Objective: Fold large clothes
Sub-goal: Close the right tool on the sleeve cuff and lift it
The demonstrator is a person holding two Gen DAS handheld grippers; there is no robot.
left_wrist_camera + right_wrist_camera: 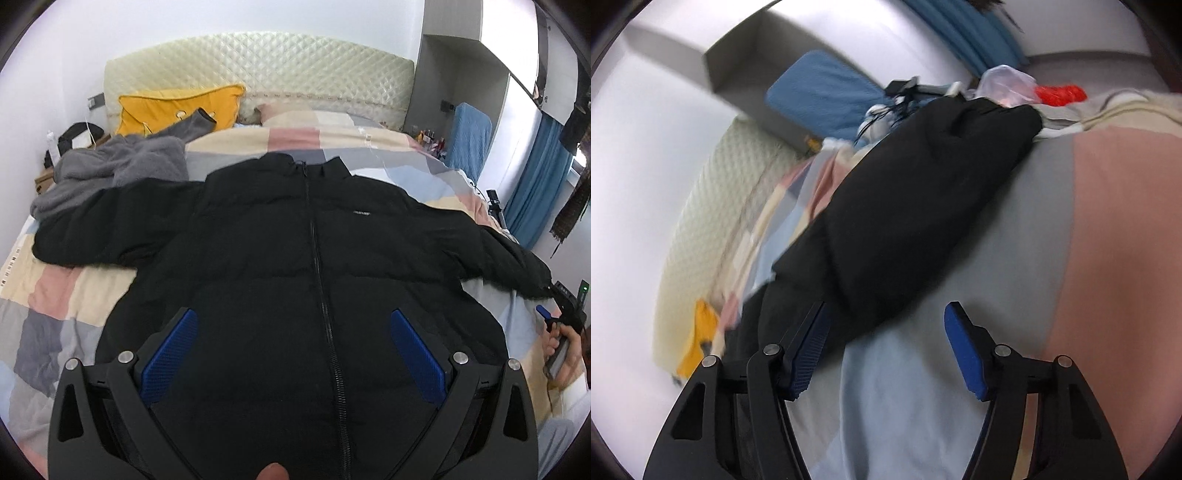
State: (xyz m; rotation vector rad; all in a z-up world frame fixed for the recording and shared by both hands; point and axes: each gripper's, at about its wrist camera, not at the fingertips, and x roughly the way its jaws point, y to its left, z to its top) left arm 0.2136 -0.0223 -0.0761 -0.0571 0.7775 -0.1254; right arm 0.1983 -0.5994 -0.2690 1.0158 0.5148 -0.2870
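Black zipped puffer jacket (306, 258) lies flat, sleeves spread, filling the frame centre on a pastel patchwork quilt (55, 291). Left gripper (293, 326) hovers wide open above its hem. Right gripper (886, 325), jaws wide, sits beside the sleeve. A crumpled grey fleece garment (118, 162) crowds the upper left; a cream quilted headboard (258, 66) stands behind.
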